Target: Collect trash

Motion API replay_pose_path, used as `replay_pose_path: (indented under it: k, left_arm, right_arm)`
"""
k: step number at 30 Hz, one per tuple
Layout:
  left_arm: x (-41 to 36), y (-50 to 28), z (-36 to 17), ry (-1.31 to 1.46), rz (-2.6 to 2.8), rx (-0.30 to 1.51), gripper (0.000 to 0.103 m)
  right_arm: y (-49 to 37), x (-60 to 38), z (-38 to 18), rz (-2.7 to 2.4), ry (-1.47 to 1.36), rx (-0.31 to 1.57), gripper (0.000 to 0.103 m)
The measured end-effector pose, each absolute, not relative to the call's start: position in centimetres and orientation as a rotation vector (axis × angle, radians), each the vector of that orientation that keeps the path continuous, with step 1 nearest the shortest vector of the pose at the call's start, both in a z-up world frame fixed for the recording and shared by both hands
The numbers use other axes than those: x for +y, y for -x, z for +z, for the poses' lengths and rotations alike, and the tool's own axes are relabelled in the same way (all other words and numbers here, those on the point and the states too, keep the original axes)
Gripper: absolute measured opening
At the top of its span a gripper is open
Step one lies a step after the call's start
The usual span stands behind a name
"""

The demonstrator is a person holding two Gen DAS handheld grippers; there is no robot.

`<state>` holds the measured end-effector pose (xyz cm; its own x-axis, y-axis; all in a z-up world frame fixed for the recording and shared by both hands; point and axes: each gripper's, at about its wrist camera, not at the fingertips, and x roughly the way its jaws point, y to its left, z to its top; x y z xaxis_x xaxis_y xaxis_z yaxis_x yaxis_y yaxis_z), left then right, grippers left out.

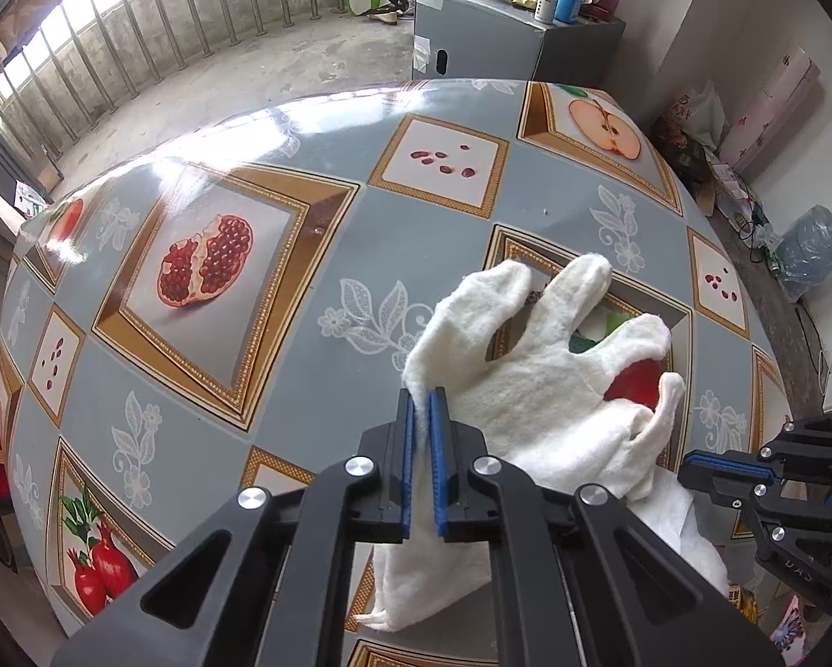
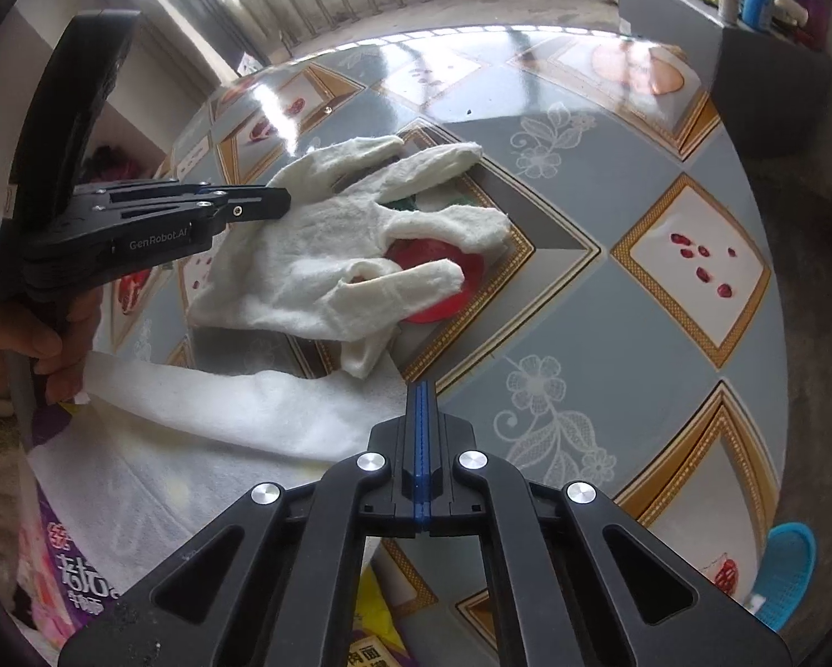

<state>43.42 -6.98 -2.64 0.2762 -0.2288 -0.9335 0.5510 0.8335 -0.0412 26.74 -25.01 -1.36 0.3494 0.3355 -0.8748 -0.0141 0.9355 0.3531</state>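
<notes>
A white fabric glove (image 1: 532,389) lies flat on the patterned table, fingers spread; it also shows in the right wrist view (image 2: 327,255). My left gripper (image 1: 422,397) is shut on the glove's cuff edge, with fabric between its blue pads; it appears from the side in the right wrist view (image 2: 282,203). My right gripper (image 2: 422,389) is shut and empty, just off the glove's thumb side. A white cloth or bag (image 2: 204,433) hangs at the table's near edge below the glove.
The table (image 1: 416,222) carries a fruit-print oilcloth. A grey cabinet (image 1: 488,50) with bottles stands beyond it. A blue basket (image 2: 782,578) sits on the floor at the right. Bags and clutter line the wall (image 1: 749,178).
</notes>
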Motion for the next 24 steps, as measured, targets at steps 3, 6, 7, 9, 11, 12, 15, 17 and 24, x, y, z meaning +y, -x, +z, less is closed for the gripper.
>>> replay_pose_path:
  k: [3, 6, 7, 9, 11, 12, 15, 17, 24]
  left_arm:
    - [-6.6, -43.0, -1.2, -0.301, -0.539, 1.156, 0.005]
    - [-6.1, -42.6, 0.5, -0.287, -0.541, 1.126, 0.005]
    - [-6.0, -42.4, 0.9, -0.285, -0.540, 1.119, 0.005]
    - [-5.9, -42.1, 1.5, -0.283, -0.536, 1.108, 0.005]
    - [-5.8, -41.8, 1.9, -0.279, -0.532, 1.102, 0.005]
    - [-5.8, -41.6, 2.1, -0.276, -0.530, 1.100, 0.005]
    - [-5.4, -41.1, 2.7, -0.268, -0.526, 1.091, 0.005]
    - [-5.1, -40.7, 3.4, -0.261, -0.523, 1.080, 0.005]
    - [-3.5, -39.0, 7.6, -0.221, -0.518, 0.989, 0.005]
  right_arm:
    - [-26.1, -26.2, -0.9, 0.230, -0.362, 1.179, 0.000]
    - [-24.9, -27.1, 0.3, 0.234, -0.391, 1.148, 0.000]
    - [-24.7, -27.3, 0.8, 0.224, -0.386, 1.136, 0.000]
    - [-24.4, -27.4, 1.5, 0.217, -0.376, 1.104, 0.000]
    - [-24.6, -27.3, 1.5, 0.253, -0.380, 1.118, 0.002]
    - [-24.8, -26.7, 1.4, 0.252, -0.356, 1.122, 0.005]
    - [-24.6, -25.2, 1.1, 0.231, -0.242, 1.132, 0.026]
    - [-25.2, -24.2, 0.6, 0.220, -0.181, 1.144, 0.026]
    - [-25.8, -21.7, -0.9, 0.172, -0.011, 1.170, 0.009]
